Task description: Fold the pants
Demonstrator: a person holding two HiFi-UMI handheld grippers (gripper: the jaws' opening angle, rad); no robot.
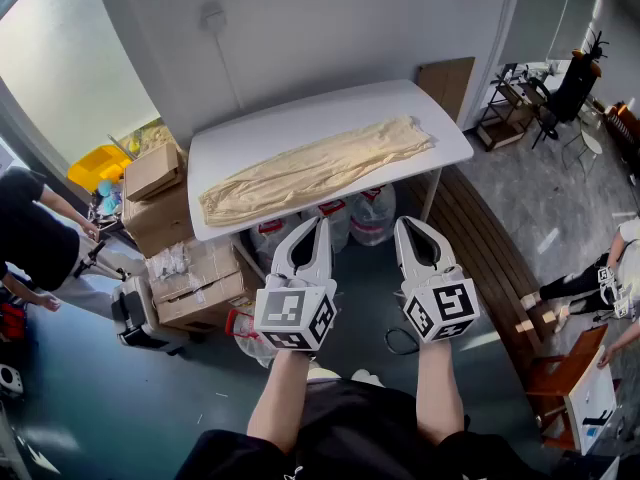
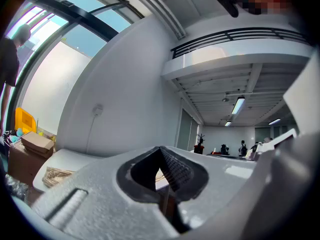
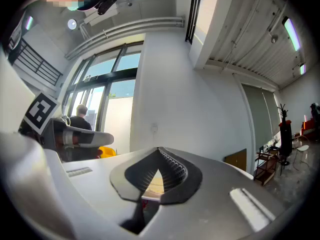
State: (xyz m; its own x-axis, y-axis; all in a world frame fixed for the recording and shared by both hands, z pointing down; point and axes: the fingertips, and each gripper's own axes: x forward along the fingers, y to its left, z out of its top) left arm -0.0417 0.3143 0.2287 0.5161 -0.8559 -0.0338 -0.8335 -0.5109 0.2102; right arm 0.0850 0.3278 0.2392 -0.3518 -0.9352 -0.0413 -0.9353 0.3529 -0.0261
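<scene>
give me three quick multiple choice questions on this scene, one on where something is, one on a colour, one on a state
1. The pants lie: A on the white table; B on the floor; C over a chair.
2. The pants are: A blue; B cream; C black.
3. The left tongs and right tongs are: A open; B shut on the pants; C shut and empty.

Answers: 1 A, they stretch along the tabletop. 2 B, the cloth is pale cream. 3 C, each gripper view shows the tips meeting with nothing between them.
</scene>
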